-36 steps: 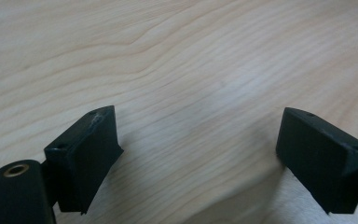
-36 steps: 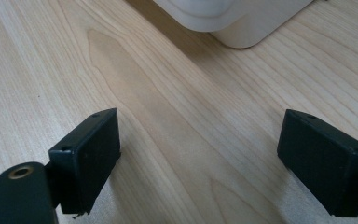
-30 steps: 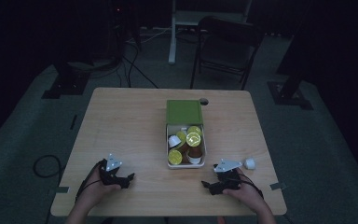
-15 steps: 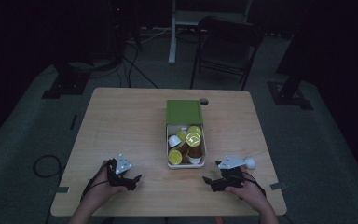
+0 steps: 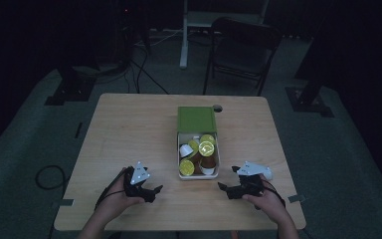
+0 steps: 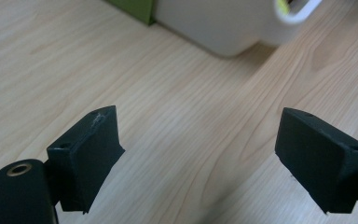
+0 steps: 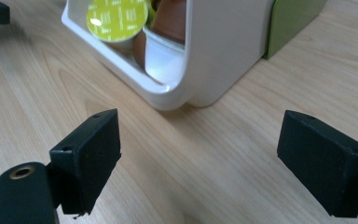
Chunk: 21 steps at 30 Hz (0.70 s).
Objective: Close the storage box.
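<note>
Both forearms enter from the near table edge, hands low over the wooden table. Left gripper sits in the left hand, left of the white box, tips angled toward the box's near left corner; in the left gripper view its jaws stand wide apart with bare wood between them, gripping nothing, and the box wall lies ahead. Right gripper sits in the right hand, just right of the box, tips pointing left at its near right corner; jaws likewise spread wide and empty. The box lies mid-table, green lid at its far end, coffee capsules with yellow-green foil tops heaped inside.
</note>
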Each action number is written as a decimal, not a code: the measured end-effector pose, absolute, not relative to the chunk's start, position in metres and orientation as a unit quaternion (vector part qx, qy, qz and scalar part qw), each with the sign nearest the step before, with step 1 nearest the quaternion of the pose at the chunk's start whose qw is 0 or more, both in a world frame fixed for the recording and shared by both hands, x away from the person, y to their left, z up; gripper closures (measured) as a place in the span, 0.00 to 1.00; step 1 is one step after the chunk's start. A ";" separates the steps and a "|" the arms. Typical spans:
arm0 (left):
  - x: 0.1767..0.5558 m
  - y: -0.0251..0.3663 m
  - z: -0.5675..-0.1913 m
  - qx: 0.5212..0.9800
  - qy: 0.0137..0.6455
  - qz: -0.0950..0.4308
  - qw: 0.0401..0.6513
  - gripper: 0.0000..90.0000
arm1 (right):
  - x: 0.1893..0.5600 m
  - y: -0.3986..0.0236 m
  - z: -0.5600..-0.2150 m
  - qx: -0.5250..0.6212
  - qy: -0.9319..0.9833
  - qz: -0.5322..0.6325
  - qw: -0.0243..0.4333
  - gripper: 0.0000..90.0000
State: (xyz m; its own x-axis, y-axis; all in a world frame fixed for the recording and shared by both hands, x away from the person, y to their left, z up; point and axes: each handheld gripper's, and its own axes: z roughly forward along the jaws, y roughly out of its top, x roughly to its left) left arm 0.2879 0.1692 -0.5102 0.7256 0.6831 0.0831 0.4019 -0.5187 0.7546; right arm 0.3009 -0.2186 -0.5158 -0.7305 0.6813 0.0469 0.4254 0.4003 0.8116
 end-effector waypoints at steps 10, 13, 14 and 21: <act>0.296 0.150 -0.501 0.853 0.293 0.183 0.392 0.16 | 0.307 -0.221 -0.509 0.348 0.808 0.450 0.154 0.14; 0.298 0.145 -0.500 0.853 0.289 0.181 0.395 0.16 | 0.308 -0.220 -0.508 0.348 0.807 0.452 0.155 0.14; 0.300 0.141 -0.499 0.851 0.288 0.178 0.400 0.16 | 0.308 -0.220 -0.508 0.348 0.806 0.452 0.154 0.14; 0.309 0.127 -0.496 0.845 0.285 0.169 0.419 0.16 | 0.314 -0.216 -0.505 0.353 0.802 0.458 0.151 0.14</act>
State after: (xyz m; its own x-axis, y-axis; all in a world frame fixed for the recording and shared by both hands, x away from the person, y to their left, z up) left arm 0.3088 0.1271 -0.4964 0.7803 0.6237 0.0462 0.3410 -0.4862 0.8046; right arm 0.3138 -0.2161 -0.5052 -0.7061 0.7035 0.0813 0.4274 0.3319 0.8409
